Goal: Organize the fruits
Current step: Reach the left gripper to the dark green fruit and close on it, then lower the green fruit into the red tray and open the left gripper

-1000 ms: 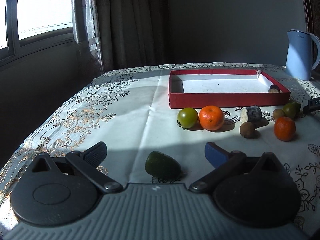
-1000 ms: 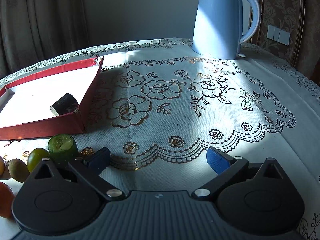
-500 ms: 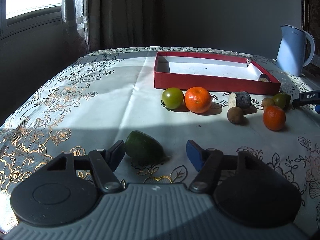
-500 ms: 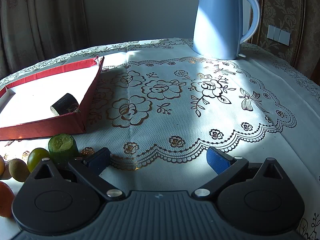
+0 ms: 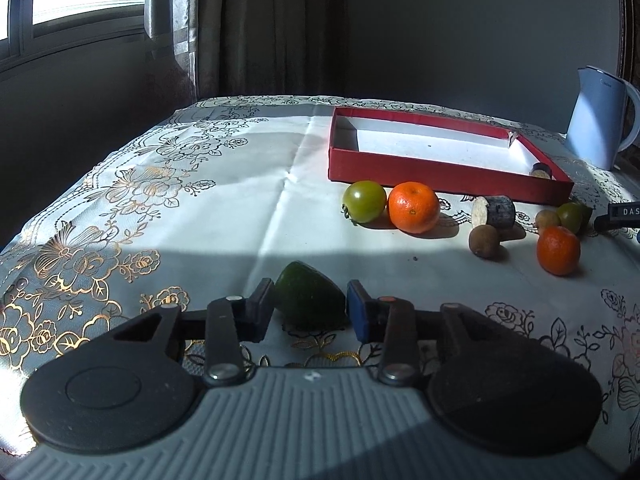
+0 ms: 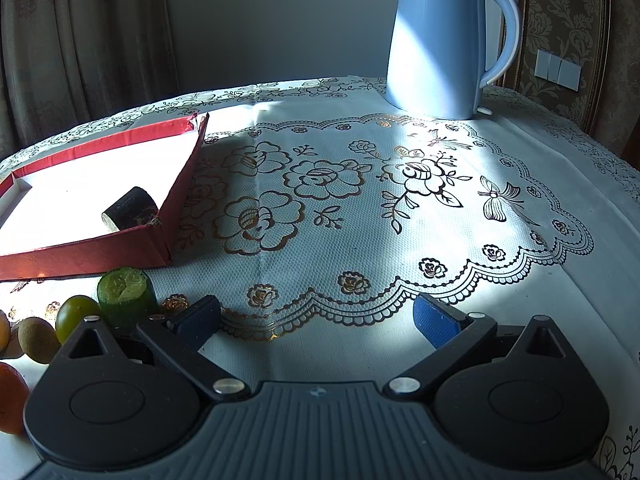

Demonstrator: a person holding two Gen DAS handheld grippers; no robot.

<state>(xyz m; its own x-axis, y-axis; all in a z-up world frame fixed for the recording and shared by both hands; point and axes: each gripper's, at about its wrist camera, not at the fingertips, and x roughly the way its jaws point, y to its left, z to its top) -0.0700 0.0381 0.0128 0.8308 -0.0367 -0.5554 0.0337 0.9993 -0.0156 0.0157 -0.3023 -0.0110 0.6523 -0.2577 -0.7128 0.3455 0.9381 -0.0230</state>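
A dark green fruit wedge (image 5: 308, 296) lies on the shaded tablecloth between the fingers of my left gripper (image 5: 310, 309). Its jaws are closing and both pads touch the wedge's sides. Further off stands a red tray (image 5: 400, 168) holding one dark cut piece (image 6: 130, 207). In front of the tray lie a green tomato (image 5: 364, 201), an orange (image 5: 414, 207), a cut dark-skinned piece (image 5: 494, 211), a kiwi (image 5: 484, 241) and a second orange (image 5: 558, 250). My right gripper (image 6: 316, 320) is open over bare cloth, right of a cut green piece (image 6: 126, 296).
A pale blue kettle (image 6: 440, 40) stands at the back right of the table. The table's left edge (image 5: 80, 184) drops off toward a curtain and window. A chair back (image 6: 560, 20) rises behind the kettle.
The left gripper's jaws have come together from wide apart onto the green wedge, and its view has shifted slightly. The right gripper has stayed as it was.
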